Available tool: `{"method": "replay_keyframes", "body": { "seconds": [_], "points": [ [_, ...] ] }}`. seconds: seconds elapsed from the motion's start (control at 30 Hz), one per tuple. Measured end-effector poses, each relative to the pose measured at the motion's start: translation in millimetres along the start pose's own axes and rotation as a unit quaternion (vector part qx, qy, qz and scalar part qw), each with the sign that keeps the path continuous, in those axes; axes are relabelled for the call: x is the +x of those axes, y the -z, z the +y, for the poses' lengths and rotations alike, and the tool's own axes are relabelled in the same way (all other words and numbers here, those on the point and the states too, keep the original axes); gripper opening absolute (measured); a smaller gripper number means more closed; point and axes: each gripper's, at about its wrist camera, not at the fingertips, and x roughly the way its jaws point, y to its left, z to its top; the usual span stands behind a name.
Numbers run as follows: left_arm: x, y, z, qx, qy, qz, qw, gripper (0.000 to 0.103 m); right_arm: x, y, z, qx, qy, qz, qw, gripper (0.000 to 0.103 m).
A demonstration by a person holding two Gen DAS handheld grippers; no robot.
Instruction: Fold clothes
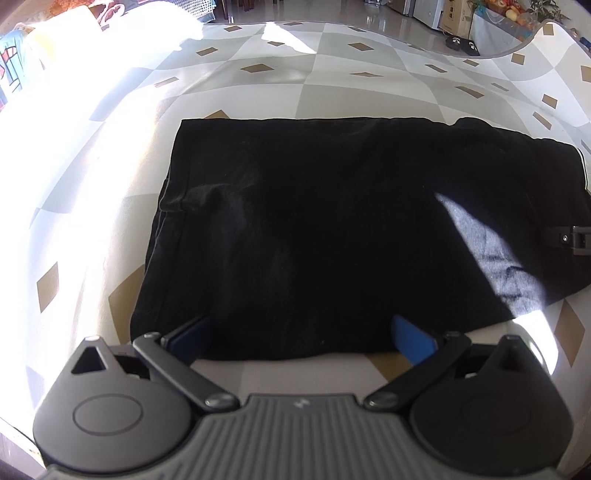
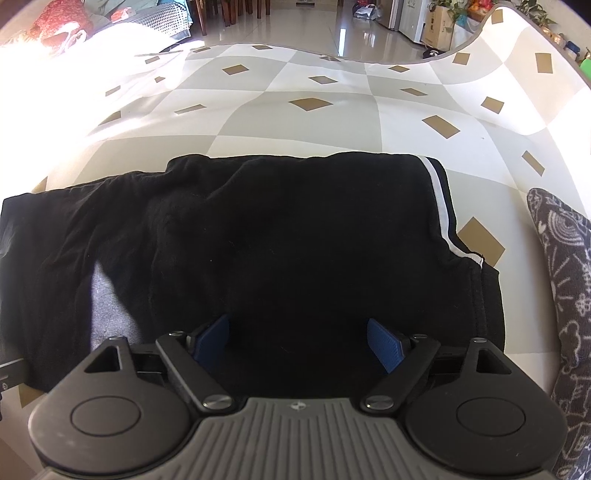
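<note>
Mostly the black garment [image 1: 332, 236] is one dark mass, so its folds and seams are hard to read; only a patch of sunlight near its right part brings out the knit. It lies flat on the checkered mat [image 1: 332, 74], a grey and cream surface with tan diamonds, close to the mat's near edge, and what kind of garment it is cannot be told for sure. In the right wrist view a white stripe [image 2: 439, 206] runs down the garment's right side, and its left end is cut off by the frame. The left gripper [image 1: 303, 332] has its blue pads [image 1: 412, 341] spread wide, straddling the garment's near hem without pinching it. The right gripper [image 2: 297, 339] is likewise spread apart over the cloth, with nothing between its fingers. A bit of the right gripper's black frame pokes in at the right edge of the left wrist view. A patterned grey sleeve [image 2: 565, 280] fills the right edge of the right wrist view, partly cut off. Beyond the mat's far edge lie a shiny tiled floor [image 2: 332, 29], dark slippers [image 1: 461, 42] and a heap of bedding [image 2: 62, 22] at the far left corner, washed out by glare.
</note>
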Motion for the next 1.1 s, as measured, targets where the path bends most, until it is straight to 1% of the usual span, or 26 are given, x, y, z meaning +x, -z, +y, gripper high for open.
{"method": "replay_keyframes", "body": {
  "seconds": [0.2, 0.33, 0.4, 0.43, 0.47, 0.53, 0.6, 0.63, 0.73, 0.87, 0.93, 1.07, 1.1],
  "points": [
    [-5, 6, -2, -0.004, -0.003, -0.003, 1.0000, 0.103, -3, 5, -1, -0.005, -0.004, -0.006, 1.000, 0.082],
    [-7, 9, -1, -0.008, -0.002, -0.010, 0.9999, 0.103, -8, 5, -5, 0.009, -0.006, -0.001, 1.000, 0.082],
    [-10, 7, -2, -0.005, -0.004, -0.016, 0.9999, 0.103, -11, 5, -7, 0.016, -0.006, 0.002, 1.000, 0.080],
    [-12, 6, -2, -0.004, -0.005, -0.018, 0.9998, 0.103, -12, 5, -8, 0.019, -0.007, 0.004, 1.000, 0.077],
    [-15, 5, -4, 0.001, -0.014, -0.029, 0.9995, 0.103, -15, 4, -10, 0.028, -0.009, 0.001, 1.000, 0.075],
    [-21, 2, -5, 0.009, -0.033, -0.056, 0.9979, 0.103, -23, 3, -19, 0.053, -0.016, -0.011, 0.998, 0.075],
    [-25, -4, -1, -0.003, -0.040, -0.069, 0.9968, 0.103, -30, 3, -29, 0.079, -0.015, -0.024, 0.996, 0.075],
    [-23, -8, 4, -0.017, -0.037, -0.070, 0.9967, 0.103, -32, 3, -35, 0.090, -0.011, -0.025, 0.996, 0.075],
    [-15, -23, 19, -0.063, -0.027, -0.070, 0.9952, 0.103, -32, 4, -50, 0.126, -0.004, -0.020, 0.992, 0.075],
    [-3, -41, 40, -0.123, -0.014, -0.071, 0.9898, 0.103, -30, 5, -67, 0.162, -0.007, -0.017, 0.987, 0.074],
    [1, -48, 42, -0.124, -0.004, -0.076, 0.9893, 0.103, -32, 6, -70, 0.173, -0.007, -0.020, 0.985, 0.074],
    [29, -51, 36, -0.114, -0.016, -0.046, 0.9923, 0.103, -39, 5, -75, 0.192, -0.009, -0.038, 0.981, 0.073],
    [33, -50, 36, -0.112, -0.030, -0.045, 0.9922, 0.103, -40, 5, -77, 0.197, -0.009, -0.040, 0.979, 0.073]
  ]
}}
